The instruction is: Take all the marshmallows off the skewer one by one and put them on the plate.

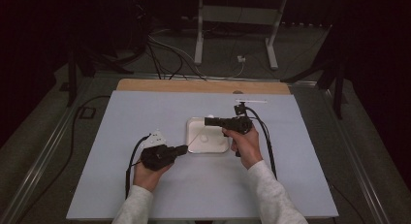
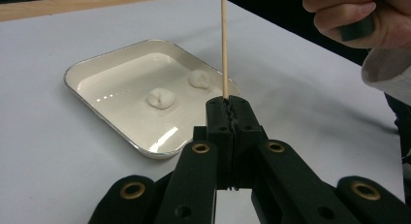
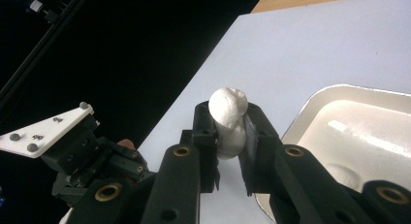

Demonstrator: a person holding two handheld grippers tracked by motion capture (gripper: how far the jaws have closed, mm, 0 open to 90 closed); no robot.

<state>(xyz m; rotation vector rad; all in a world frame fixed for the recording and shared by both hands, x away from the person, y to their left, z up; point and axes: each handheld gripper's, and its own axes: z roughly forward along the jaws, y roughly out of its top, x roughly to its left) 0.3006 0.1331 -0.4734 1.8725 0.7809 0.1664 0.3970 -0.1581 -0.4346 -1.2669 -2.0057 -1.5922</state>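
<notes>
We can't make out much past the counter: the room behind is dark, just cables and a metal frame. In the high view the skewer reads only as a faint line, and the lump in the right gripper is too small to spot there. In the right gripper view the tray is cut off by the frame edge and partly hidden behind the jaw.

Nearest us, left gripper (image 1: 181,149): jaws pressed together, pinching the base of a thin, pale wooden skewer (image 2: 224,44). The skewer runs straight out from the tips and its far end leaves the top of the left gripper view. In the high view it slants over the tray.

Beyond the left gripper sits a shallow, cream-white rectangular tray with a metal rim (image 2: 104,122) on the pale grey counter (image 1: 145,117). Two small white dough-like lumps (image 2: 162,97) lie inside it, apart from each other.

Right gripper (image 3: 229,132): jaws clamped on a third soft white lump (image 3: 228,118), squeezed between the pads with its top bulging above the tips. It's held up off the counter, above the tray's edge. The left gripper shows below it in that view.
</notes>
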